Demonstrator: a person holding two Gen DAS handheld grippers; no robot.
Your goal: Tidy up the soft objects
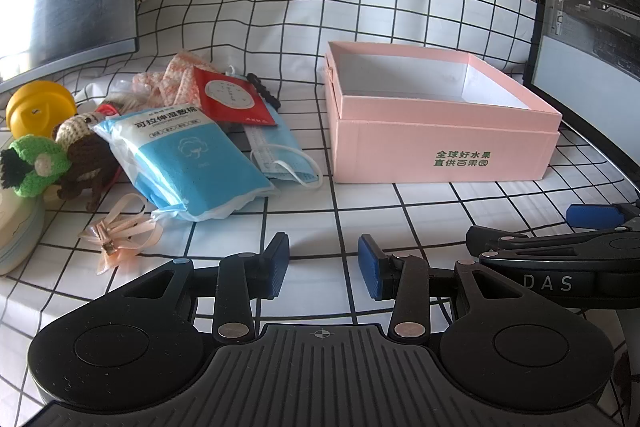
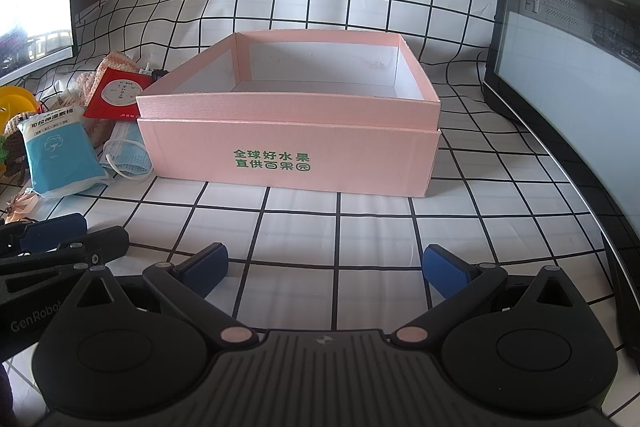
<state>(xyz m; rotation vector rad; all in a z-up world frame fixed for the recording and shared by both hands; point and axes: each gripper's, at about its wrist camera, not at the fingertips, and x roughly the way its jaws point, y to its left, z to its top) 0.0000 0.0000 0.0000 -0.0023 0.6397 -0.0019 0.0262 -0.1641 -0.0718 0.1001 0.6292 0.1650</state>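
Far left, a yellow round plastic container (image 1: pixel 38 109) is sitting behind a green crocheted yarn toy (image 1: pixel 34 165) and a brown crocheted yarn animal (image 1: pixel 86 157), both touching. In front of them a pale pink ribbon hair clip (image 1: pixel 120 233) is lying flat on the black-and-white grid tablecloth (image 1: pixel 400 223).

Next right, the blue-and-white soft pack of cotton pads (image 1: pixel 188 155) is lying tilted, long axis running from back-left to front-right, overlapping a blue pleated face mask (image 1: pixel 286 157). A red square sachet (image 1: pixel 230 97) is resting on the pile behind, over an orange-and-white woven cloth (image 1: pixel 182 73).

The left gripper (image 1: pixel 323 265) is hovering low over the cloth with 2 blue pads parted, holding nothing. The pile is lying ahead and to its left (cotton pack is the closest big item), so this hand is the nearer one for the first pick; likely needs a swing left and a wrist turn to cross the pack's short side.

Right of the pile, just beside the mask, the open pink cardboard box with green lettering (image 2: pixel 288 163) is sitting with nothing inside, so sorting looks not yet begun.

The right gripper (image 2: pixel 325 265) is facing the box front squarely, fingers spread wide and holding nothing, level with the left one, close beside it.

Far right, a dark computer case with a glass side panel (image 2: pixel 568 67) is standing.
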